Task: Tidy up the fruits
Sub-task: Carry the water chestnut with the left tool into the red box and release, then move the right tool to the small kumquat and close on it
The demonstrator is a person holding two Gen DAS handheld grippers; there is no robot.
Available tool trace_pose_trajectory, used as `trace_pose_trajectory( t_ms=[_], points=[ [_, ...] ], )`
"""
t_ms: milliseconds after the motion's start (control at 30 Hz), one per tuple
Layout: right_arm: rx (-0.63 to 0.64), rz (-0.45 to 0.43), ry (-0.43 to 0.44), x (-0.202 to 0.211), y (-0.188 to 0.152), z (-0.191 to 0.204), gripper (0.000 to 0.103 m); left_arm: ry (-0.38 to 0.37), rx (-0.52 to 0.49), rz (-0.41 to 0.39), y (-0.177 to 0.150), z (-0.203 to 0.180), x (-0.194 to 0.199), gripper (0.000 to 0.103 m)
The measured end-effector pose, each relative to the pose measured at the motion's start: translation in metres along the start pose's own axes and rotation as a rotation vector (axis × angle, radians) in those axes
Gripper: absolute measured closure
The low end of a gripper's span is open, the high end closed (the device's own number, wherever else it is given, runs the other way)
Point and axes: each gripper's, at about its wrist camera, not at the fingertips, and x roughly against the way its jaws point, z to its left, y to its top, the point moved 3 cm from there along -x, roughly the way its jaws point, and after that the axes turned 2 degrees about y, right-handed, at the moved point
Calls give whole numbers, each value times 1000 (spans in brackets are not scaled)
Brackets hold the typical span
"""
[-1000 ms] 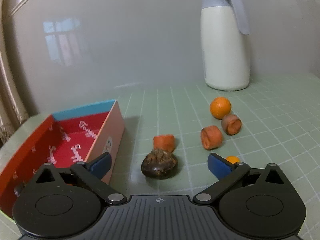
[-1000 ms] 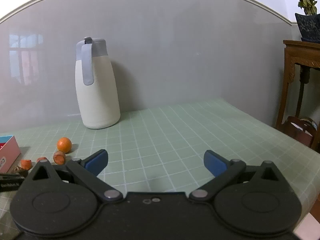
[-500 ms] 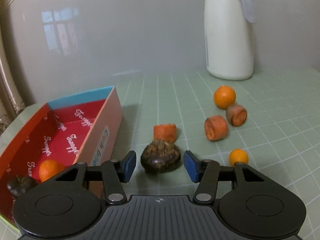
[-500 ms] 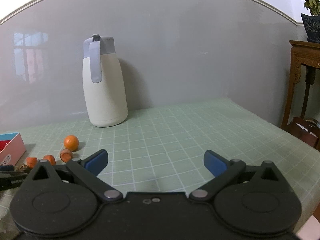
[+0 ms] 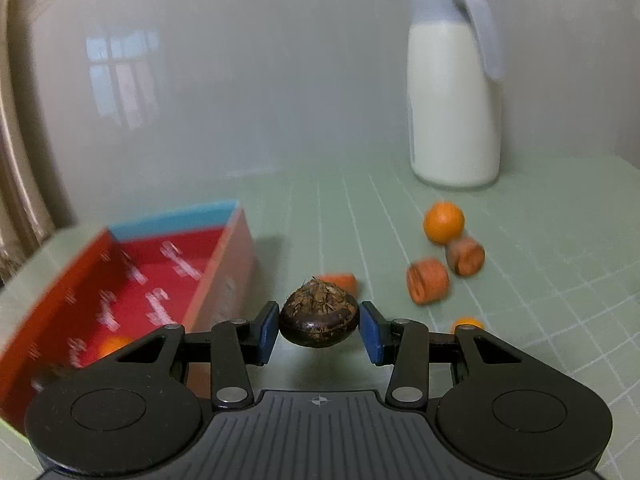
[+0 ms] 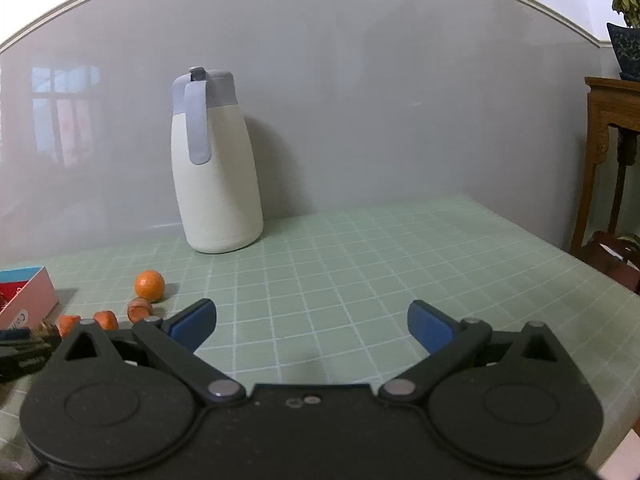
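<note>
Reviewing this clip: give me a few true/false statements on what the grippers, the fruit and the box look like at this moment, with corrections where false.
1. The left gripper is shut on the dark brown fruit. True; its jaws have just been closing on it.
2. The right gripper holds an orange. False: its jaws stand wide apart with nothing between them.
3. The red box is empty. False: a small orange fruit lies inside it.
4. A white jug stands upright near the wall. True.
5. Every fruit is already in the box. False: a round orange and cut orange pieces lie on the green table.
</note>
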Motion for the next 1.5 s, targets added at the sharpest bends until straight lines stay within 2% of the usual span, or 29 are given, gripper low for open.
trace_pose_trajectory(
  t_ms=[100,233,300,433,533,700,833,867,933,1200,1300,1400,1500],
  points=[
    [7,1,7,-1,0,5,1,43,13,-44,9,19,14,59],
    [12,5,21,-2,-1,15,1,126,51,-49,14,59,23,59],
    [19,8,29,-2,-1,20,1,182,64,-34,11,81,22,59],
    [29,15,43,-5,-2,30,1,241,127,39,0,120,10,59],
    [39,20,49,-7,-3,38,1,266,164,82,-9,139,-1,59],
    [56,30,59,-12,-6,50,1,262,199,165,-21,150,-19,59],
    [69,37,70,-15,-7,59,1,280,196,167,-27,149,-23,59],
    [73,37,74,-16,-8,61,1,280,192,169,-28,149,-23,57],
    [81,41,85,-18,-9,67,1,293,184,173,-28,150,-24,37],
    [99,50,131,-24,-11,90,1,289,151,65,-25,147,10,14],
    [112,56,157,-26,-13,103,1,321,139,13,-25,150,33,1],
    [134,65,184,-30,-17,119,2,333,139,-29,-26,159,54,0],
    [150,83,213,-33,-21,133,5,356,157,-34,-33,174,68,0]
  ],
)
